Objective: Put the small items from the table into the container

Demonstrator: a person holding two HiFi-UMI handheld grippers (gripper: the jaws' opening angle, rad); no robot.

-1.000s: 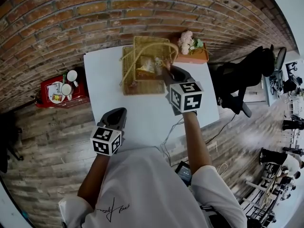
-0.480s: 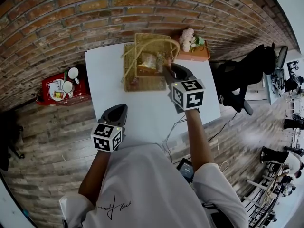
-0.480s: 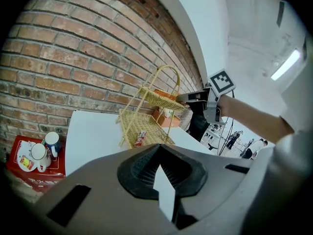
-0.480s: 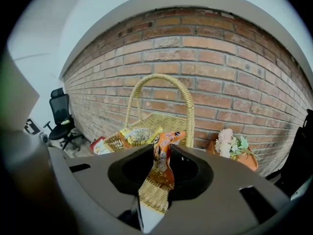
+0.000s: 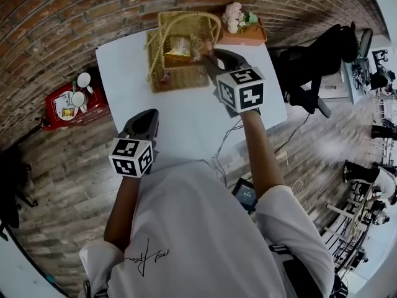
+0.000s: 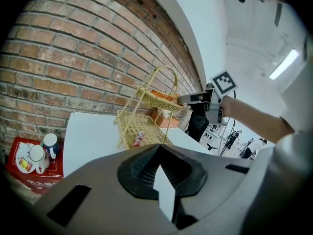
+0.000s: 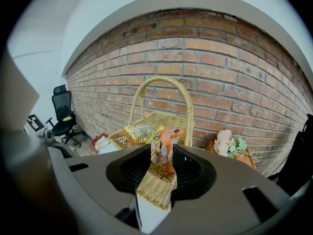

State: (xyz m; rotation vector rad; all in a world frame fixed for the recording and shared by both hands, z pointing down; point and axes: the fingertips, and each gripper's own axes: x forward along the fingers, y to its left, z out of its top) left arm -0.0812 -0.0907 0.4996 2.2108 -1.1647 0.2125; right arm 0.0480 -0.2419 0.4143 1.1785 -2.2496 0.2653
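One orange packet (image 7: 165, 140), edges hidden, right claw (image 7: 161, 155) opening around it

At left, a red tray (image 5: 94, 113) holds white cups (image 5: 83, 80) on the plank floor (image 5: 59, 172). Top centre, pale flowers (image 5: 234, 15) sit in an orange box (image 5: 248, 38). A black office chair (image 5: 310, 82) stands at right.

The white table (image 5: 186, 113) is bare ahead of the left fingers (image 6: 98, 190). A two-tier wicker basket stand (image 5: 186, 79) sits under the tips of the right fingers (image 7: 210, 190), with an orange flower box (image 5: 245, 37) just beyond them, rightward.
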